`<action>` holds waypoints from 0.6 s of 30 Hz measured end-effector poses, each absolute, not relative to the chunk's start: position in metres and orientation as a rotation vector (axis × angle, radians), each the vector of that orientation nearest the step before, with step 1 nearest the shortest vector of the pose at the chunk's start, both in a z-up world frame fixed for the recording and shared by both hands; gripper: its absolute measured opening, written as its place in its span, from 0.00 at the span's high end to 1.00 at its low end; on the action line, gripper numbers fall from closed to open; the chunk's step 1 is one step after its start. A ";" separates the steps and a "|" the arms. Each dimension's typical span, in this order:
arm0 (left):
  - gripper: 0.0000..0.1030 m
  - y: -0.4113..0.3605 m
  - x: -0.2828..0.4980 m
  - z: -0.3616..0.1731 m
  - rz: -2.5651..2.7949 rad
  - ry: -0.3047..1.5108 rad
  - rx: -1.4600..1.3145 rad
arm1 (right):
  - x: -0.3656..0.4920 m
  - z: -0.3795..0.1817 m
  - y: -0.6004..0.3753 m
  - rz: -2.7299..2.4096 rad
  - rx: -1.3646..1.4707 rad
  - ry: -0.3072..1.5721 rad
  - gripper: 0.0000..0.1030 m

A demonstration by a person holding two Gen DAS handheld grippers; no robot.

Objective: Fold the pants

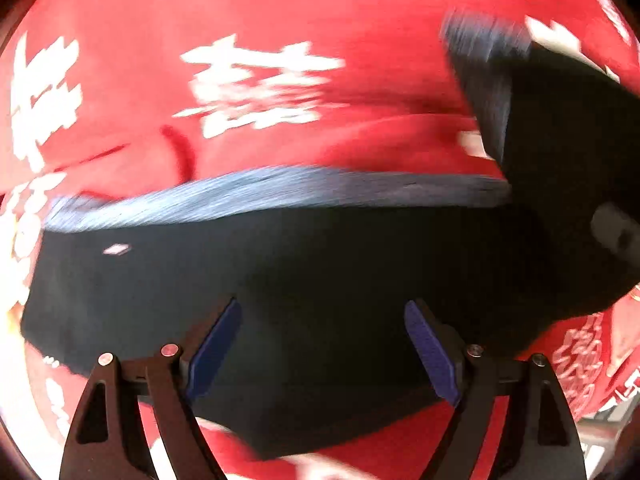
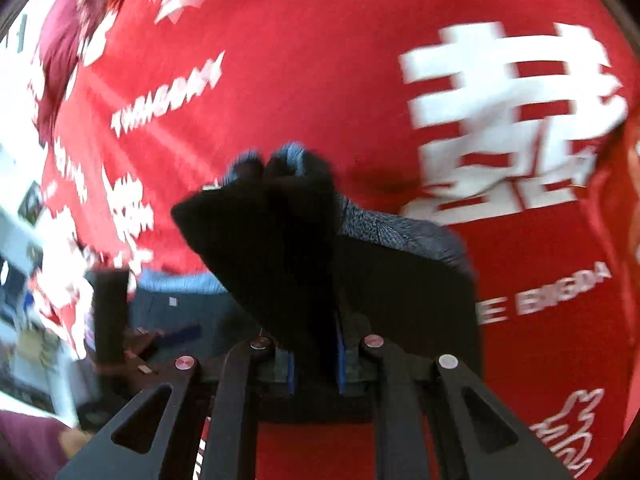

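Note:
Dark navy pants (image 1: 320,248) with a blue-grey ribbed waistband (image 1: 260,192) lie on a red cloth. My left gripper (image 1: 324,306) hovers over them, pointing steeply down. Its blue pads (image 1: 216,348) stand wide apart with nothing pinched between them. My right gripper (image 2: 316,344) is shut on a bunch of the pants (image 2: 280,240). It holds that part up off the cloth, so the fabric drapes over its fingertips and hides them. In the left wrist view the raised part (image 1: 560,128) hangs at the right. Both views are blurred by motion.
A red cloth (image 1: 280,20) printed with large white characters (image 2: 508,120) covers the surface under the pants. A maroon sleeve (image 2: 24,448) shows at the lower left of the right wrist view, with bright clutter beyond the cloth's left edge (image 2: 24,240).

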State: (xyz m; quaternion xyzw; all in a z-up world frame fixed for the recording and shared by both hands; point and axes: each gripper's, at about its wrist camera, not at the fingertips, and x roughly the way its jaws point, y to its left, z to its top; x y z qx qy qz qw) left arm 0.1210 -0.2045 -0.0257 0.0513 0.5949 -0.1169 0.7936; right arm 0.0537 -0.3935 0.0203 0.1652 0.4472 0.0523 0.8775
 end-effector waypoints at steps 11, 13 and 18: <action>0.17 -0.110 0.126 -0.055 -0.132 1.340 0.050 | 0.065 -0.060 -0.269 -0.032 -0.069 1.062 0.77; 0.17 -0.112 0.129 -0.054 -0.140 1.337 0.041 | 0.055 -0.061 -0.251 -0.031 -0.190 1.066 0.61; 0.17 -0.111 0.135 -0.040 -0.162 1.330 0.049 | 0.023 -0.042 -0.237 0.083 -0.269 1.055 0.53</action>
